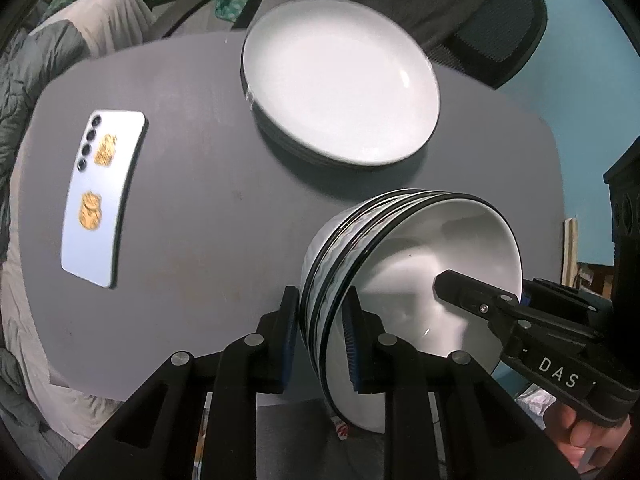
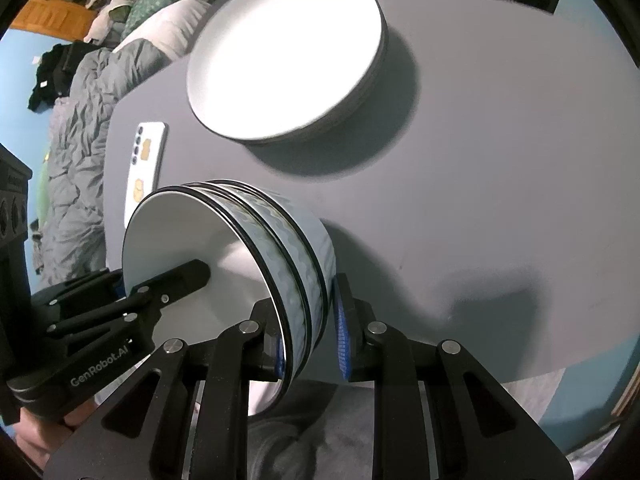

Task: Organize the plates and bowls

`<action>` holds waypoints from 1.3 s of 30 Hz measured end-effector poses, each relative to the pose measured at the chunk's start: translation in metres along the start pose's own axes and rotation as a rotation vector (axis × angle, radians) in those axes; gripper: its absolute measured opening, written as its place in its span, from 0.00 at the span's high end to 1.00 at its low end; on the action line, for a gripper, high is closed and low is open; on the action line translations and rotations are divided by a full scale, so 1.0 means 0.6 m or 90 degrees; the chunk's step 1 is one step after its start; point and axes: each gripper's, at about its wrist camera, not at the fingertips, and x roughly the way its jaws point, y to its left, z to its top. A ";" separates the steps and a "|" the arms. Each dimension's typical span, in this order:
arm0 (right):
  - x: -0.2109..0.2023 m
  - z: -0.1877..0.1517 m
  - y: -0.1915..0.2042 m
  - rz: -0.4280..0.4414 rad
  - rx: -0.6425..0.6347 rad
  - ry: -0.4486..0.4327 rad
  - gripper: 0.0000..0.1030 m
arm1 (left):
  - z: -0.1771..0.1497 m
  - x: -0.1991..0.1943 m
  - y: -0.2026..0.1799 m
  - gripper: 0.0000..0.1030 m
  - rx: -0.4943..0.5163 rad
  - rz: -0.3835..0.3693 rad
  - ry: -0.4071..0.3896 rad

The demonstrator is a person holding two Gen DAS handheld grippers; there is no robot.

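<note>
- The bowls [image 1: 400, 264] form a nested stack of about three, white inside with a wavy pale-blue band and dark rims outside; the stack is tipped on its side above the near edge of the grey table [image 1: 192, 208], and whether it touches the top I cannot tell.
- The left gripper [image 1: 322, 332] clamps the stack's wall: one blue-padded finger sits on the outside, the other inside the innermost bowl; in the right wrist view the same gripper [image 2: 188, 276] reaches into the bowl mouth from the left.
- The right gripper [image 2: 308, 328] also grasps the stack [image 2: 256, 256], one finger inside the rim and the other against the outer banded wall; in the left wrist view it [image 1: 460, 284] enters the bowl opening from the right, with "DAS" printed on its body.
- The plates [image 1: 340, 92] sit stacked flat on the far part of the table, white with dark edges, well apart from the bowls; the right wrist view shows them [image 2: 288, 60] beyond the bowls.
- A phone [image 1: 102, 196] lies face down on the table's left side, with gold stickers on its back; it is apart from both stacks.
</note>
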 end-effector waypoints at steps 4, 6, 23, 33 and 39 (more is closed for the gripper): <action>-0.026 0.017 0.010 -0.001 -0.007 -0.014 0.81 | 0.022 -0.029 -0.002 0.80 0.001 -0.004 -0.017; -0.037 0.029 0.013 -0.001 -0.011 -0.021 0.81 | 0.039 -0.043 -0.003 0.80 0.001 -0.006 -0.027; -0.038 0.183 0.018 -0.017 -0.049 -0.029 0.81 | 0.183 -0.017 0.012 0.80 -0.032 0.002 -0.044; 0.003 0.239 -0.005 -0.022 -0.050 0.027 0.83 | 0.220 0.019 0.016 0.80 -0.034 0.033 -0.011; 0.009 0.252 -0.008 -0.025 -0.044 0.039 0.83 | 0.229 0.024 0.013 0.80 -0.031 0.040 -0.012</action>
